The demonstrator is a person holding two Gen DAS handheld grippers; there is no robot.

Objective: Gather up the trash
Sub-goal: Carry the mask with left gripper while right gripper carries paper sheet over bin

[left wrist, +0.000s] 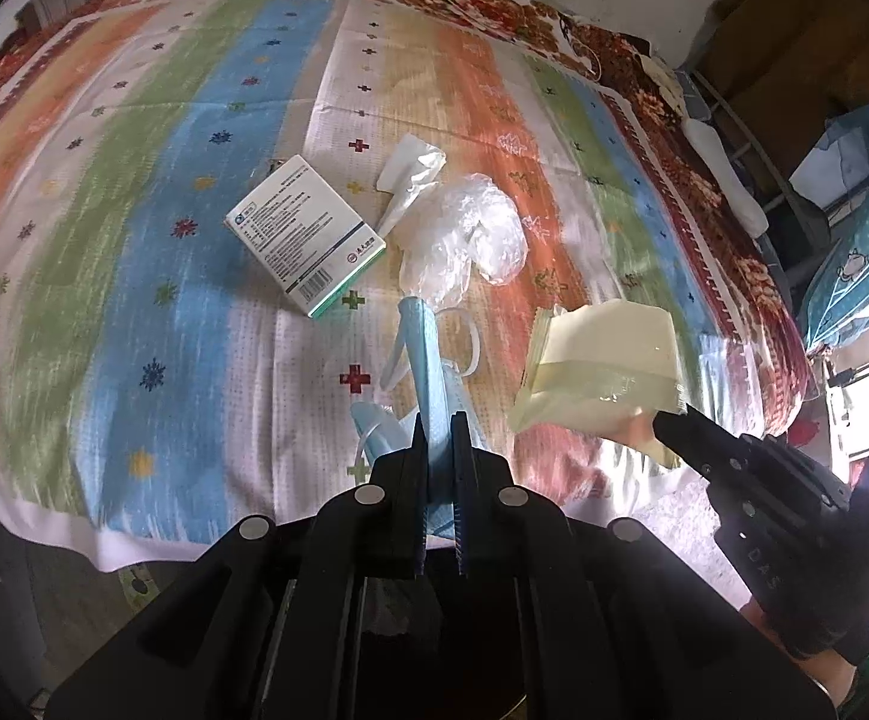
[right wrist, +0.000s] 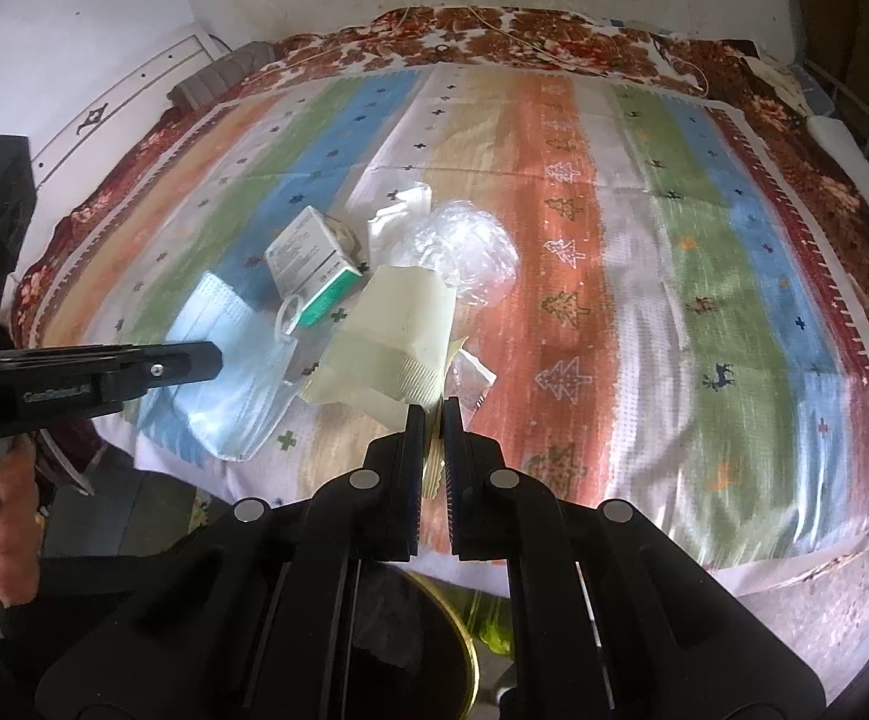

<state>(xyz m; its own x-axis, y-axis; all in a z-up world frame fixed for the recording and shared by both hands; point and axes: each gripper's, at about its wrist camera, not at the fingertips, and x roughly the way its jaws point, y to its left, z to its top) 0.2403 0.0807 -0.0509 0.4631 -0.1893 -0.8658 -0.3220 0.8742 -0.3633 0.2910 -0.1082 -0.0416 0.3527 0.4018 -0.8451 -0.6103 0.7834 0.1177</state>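
A: What does the left gripper (left wrist: 440, 420) have?

B: Its fingers (left wrist: 416, 456) are clenched on a blue face mask (left wrist: 431, 372). The mask stands up between them, folded lengthwise, with its white ear loops (left wrist: 464, 342) hanging off the side above the bed (left wrist: 134, 240). In the right wrist view the same mask shows flat and wide, pinched by the left gripper at the left edge of the frame

A: And the right gripper (right wrist: 432, 414)?

B: Its fingers (right wrist: 413, 450) are clamped on a pale yellow plastic packet (right wrist: 398, 330), gripped by one ridged edge. The packet is lifted off the bed and tilts away from the fingers. From the left wrist view the packet hangs just to the right of the mask

A: What trash lies on the bed?

B: A white box with a green edge and printed text (left wrist: 308, 234) lies flat on the striped blanket (left wrist: 554, 120). Just beside it, to the right, is a piece of white paper (left wrist: 410, 171), and touching that a crumpled clear plastic bag (left wrist: 470, 234). All three sit close together near the middle of the bed, beyond both grippers

A: Anything below the grippers?

B: A dark round opening with a yellowish rim (right wrist: 467, 648) shows under the right gripper, off the near edge of the bed. What it is cannot be told clearly. A bare hand (right wrist: 2, 516) holds the left gripper's handle at the lower left of the right wrist view
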